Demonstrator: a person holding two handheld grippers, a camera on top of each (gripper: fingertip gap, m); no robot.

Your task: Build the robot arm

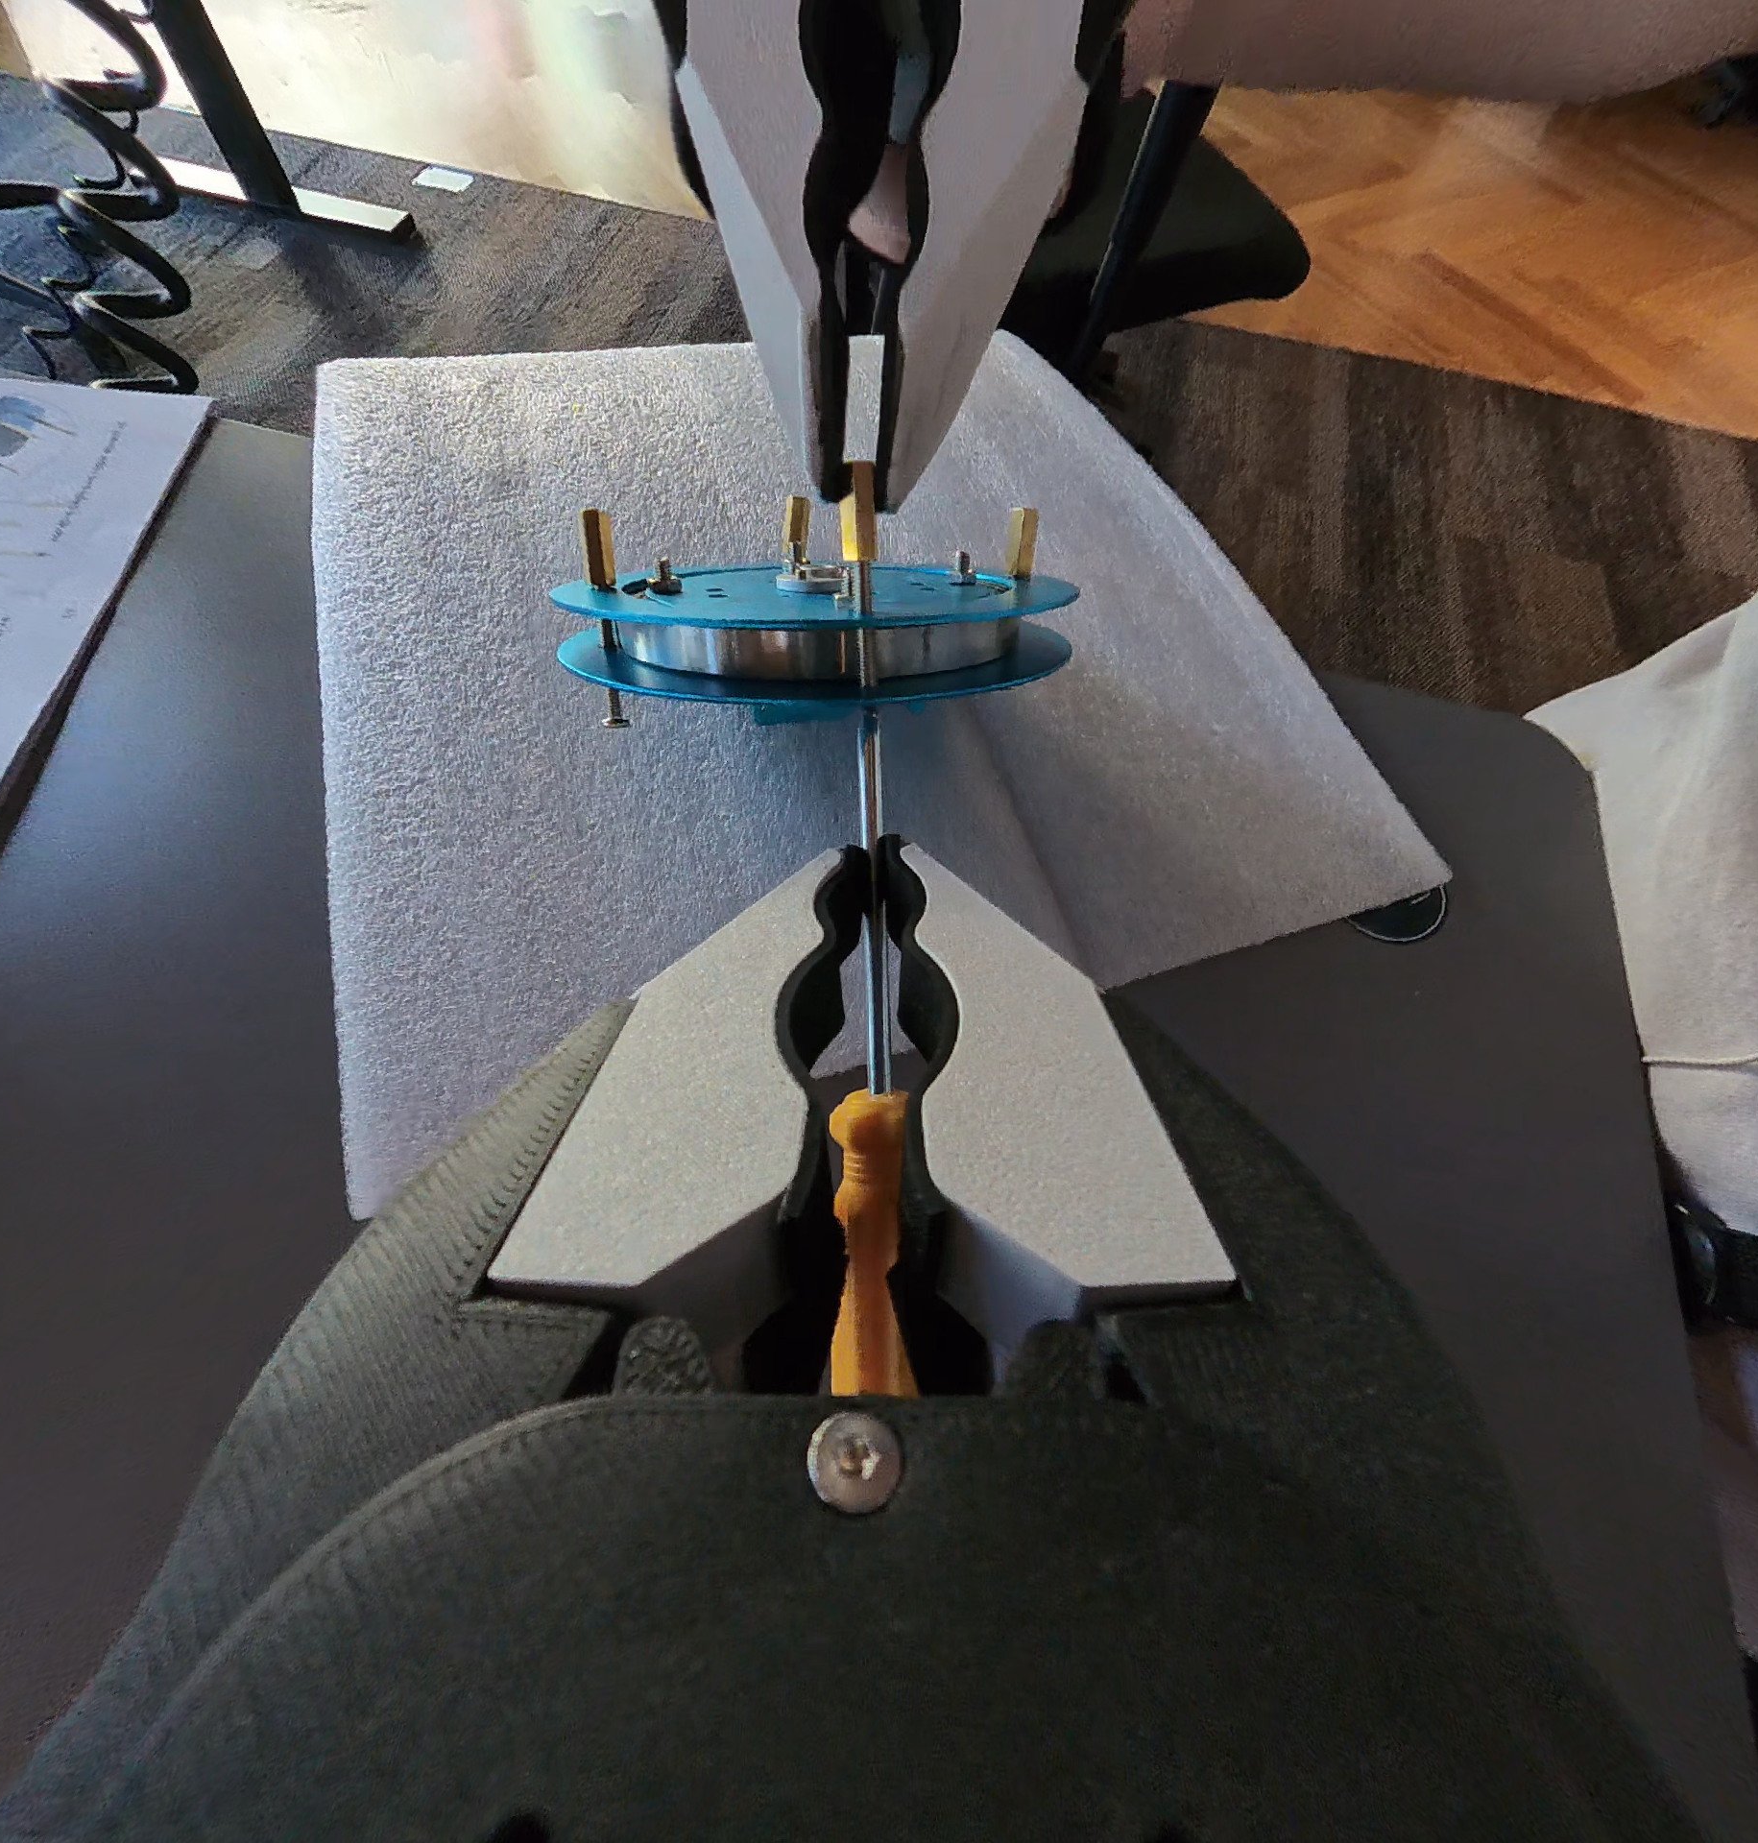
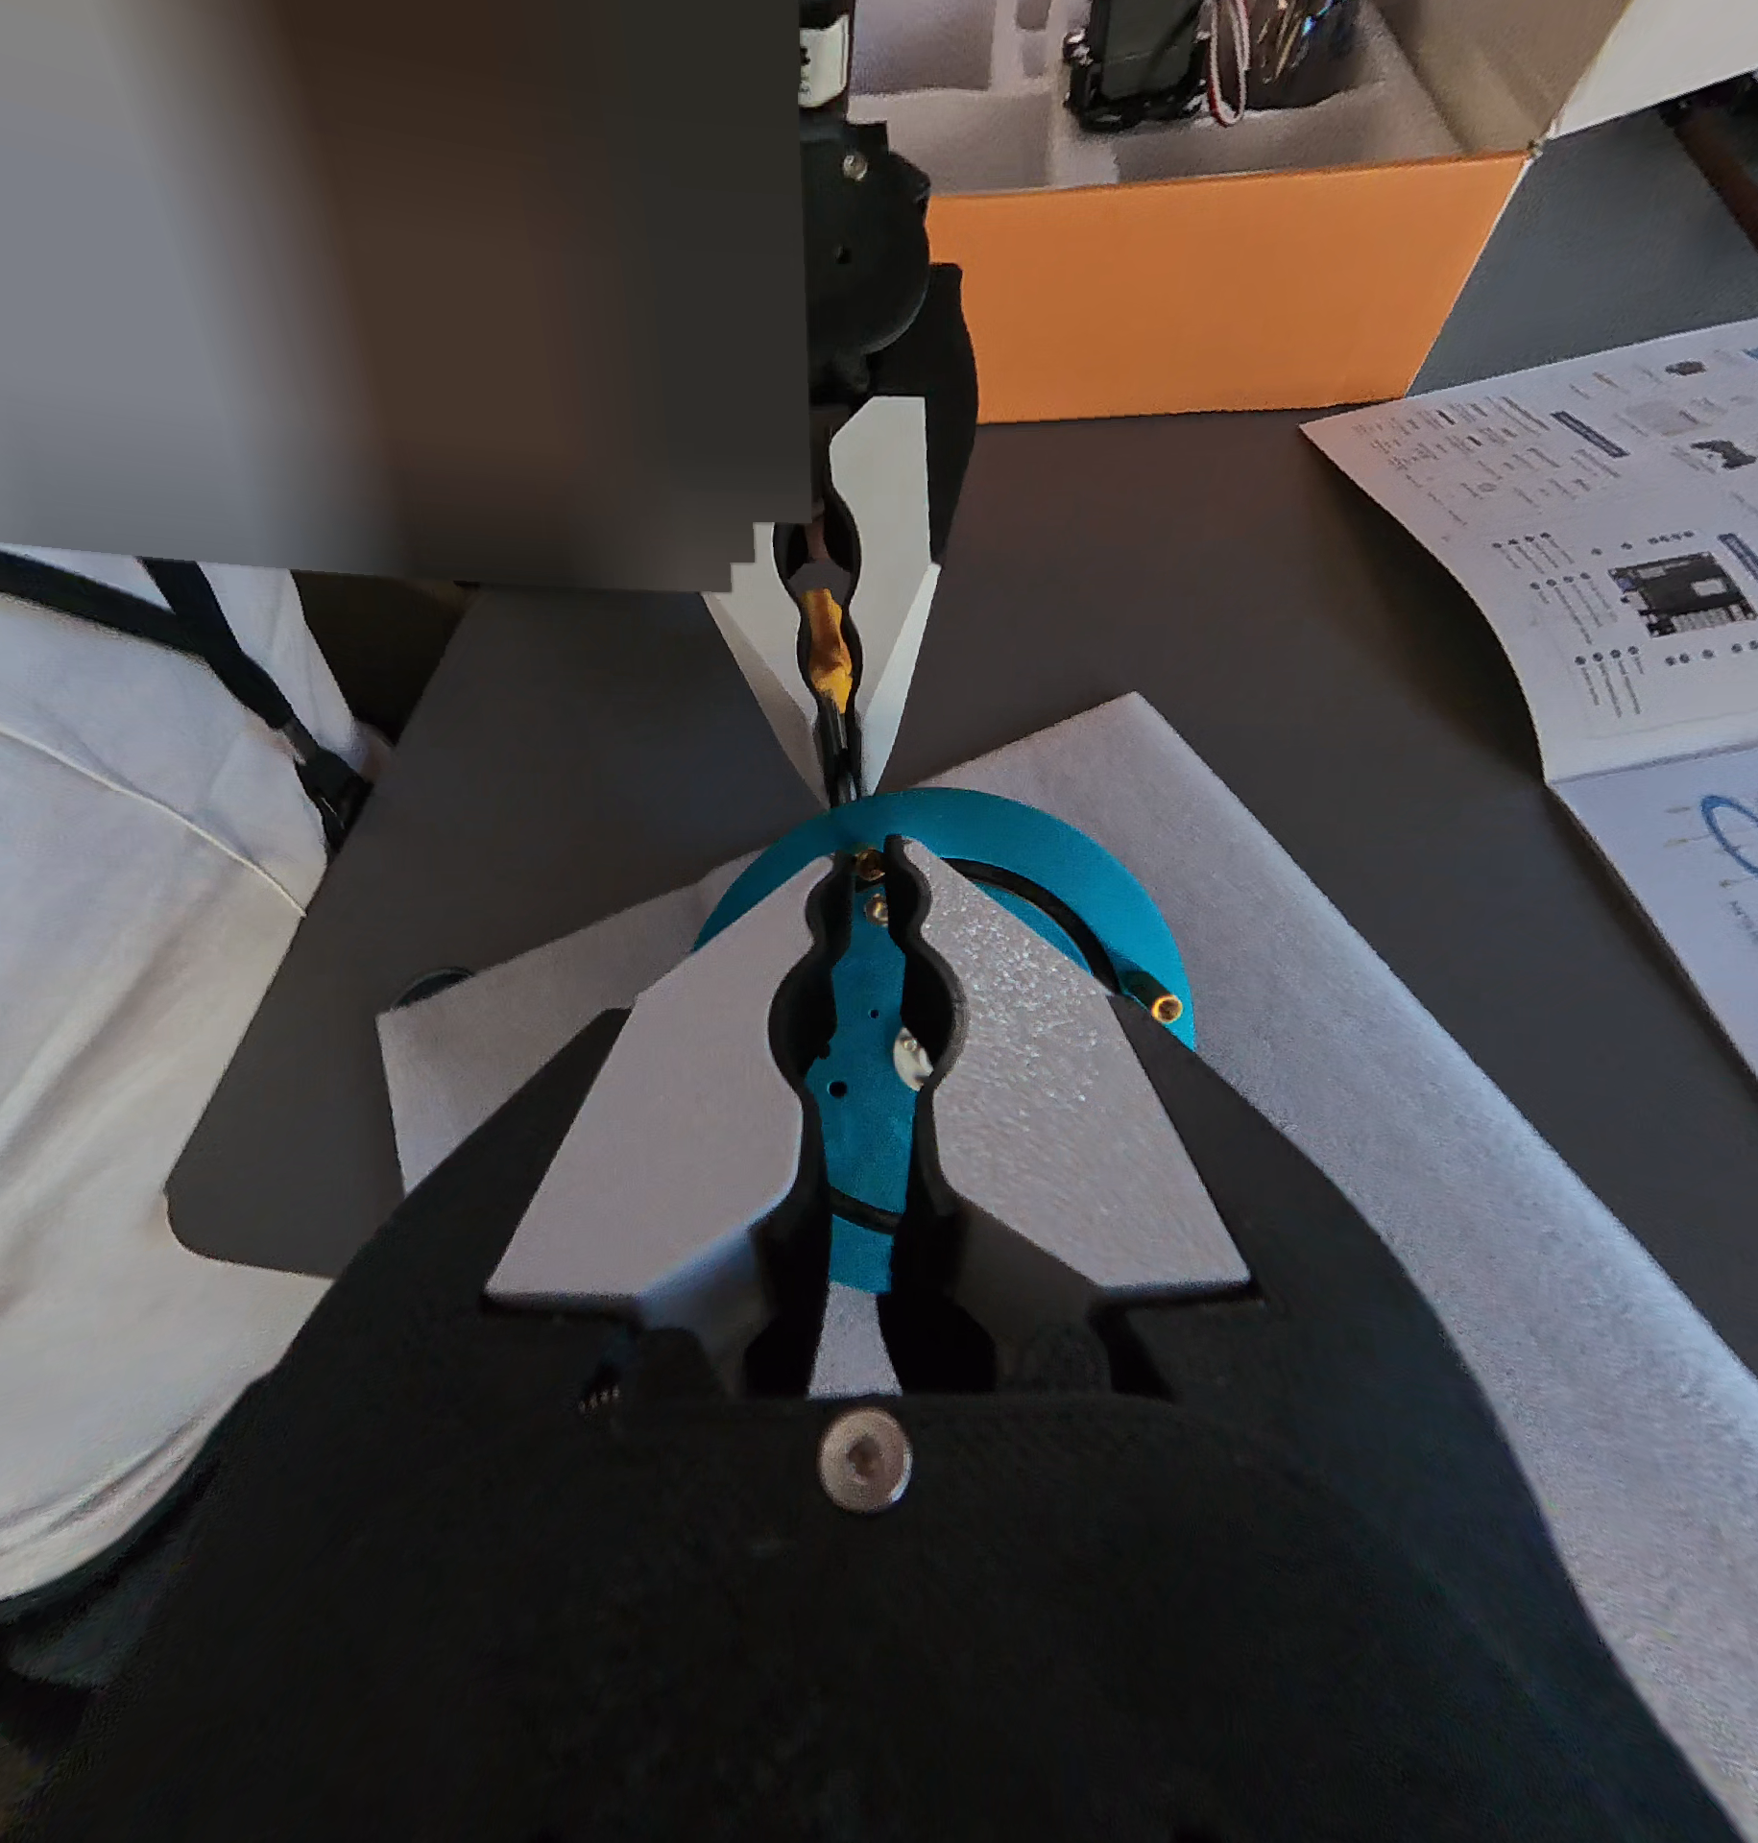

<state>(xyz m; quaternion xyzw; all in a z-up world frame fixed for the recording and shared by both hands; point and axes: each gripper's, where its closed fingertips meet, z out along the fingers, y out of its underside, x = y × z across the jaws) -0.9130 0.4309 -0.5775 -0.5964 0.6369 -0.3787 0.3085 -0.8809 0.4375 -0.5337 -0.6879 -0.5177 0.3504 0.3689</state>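
dark desk [image 1: 156, 898] | grey carpet [image 1: 515, 269] | sunlit wood floor [image 1: 1513, 239]

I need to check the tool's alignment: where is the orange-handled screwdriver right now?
In the left wrist view, the orange-handled screwdriver sits clamped in the left gripper, its shaft reaching up under the blue disc assembly over the white foam sheet.

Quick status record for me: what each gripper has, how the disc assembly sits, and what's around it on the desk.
left gripper: shut on orange-handled screwdriver, shaft reaching up to underside of blue disc assembly
right gripper: shut on brass standoff at the assembly's near edge
assembly: two blue discs with a silver ring between, held above white foam sheet; three more brass standoffs upright on top
loose screw: hangs below lower disc on the left
surroundings: printed instruction sheet, orange cardboard box, dark desk
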